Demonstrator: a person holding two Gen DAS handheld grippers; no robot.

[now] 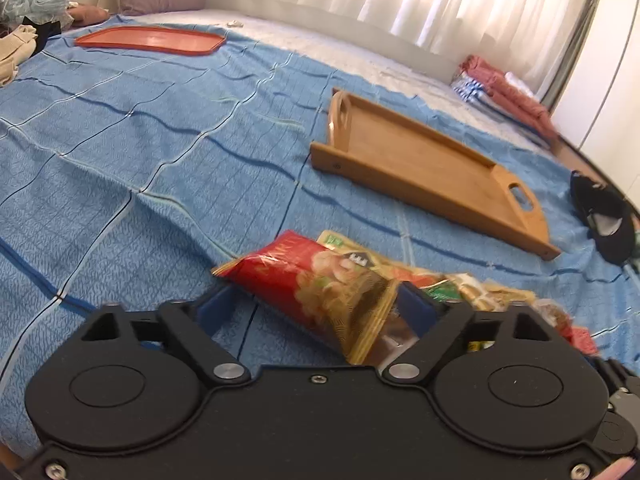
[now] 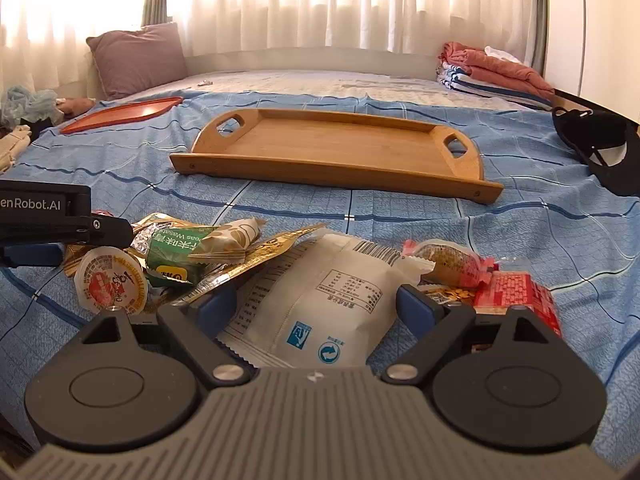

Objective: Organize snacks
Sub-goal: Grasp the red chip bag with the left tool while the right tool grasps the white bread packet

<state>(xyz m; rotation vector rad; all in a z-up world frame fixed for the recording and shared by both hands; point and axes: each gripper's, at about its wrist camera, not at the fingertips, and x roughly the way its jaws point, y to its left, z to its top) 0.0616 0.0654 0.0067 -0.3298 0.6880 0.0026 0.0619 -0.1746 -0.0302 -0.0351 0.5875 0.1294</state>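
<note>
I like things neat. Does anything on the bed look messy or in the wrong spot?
Yes. The snack packets lie in a jumbled heap on the blue bedspread, some overlapping, while the wooden tray and the orange tray hold nothing. A black cap lies at the bed's edge.

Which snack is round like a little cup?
The small jelly cup with the white and red lid, at the left edge of the snack pile. Everything else there is a flat or crinkly packet.
</note>
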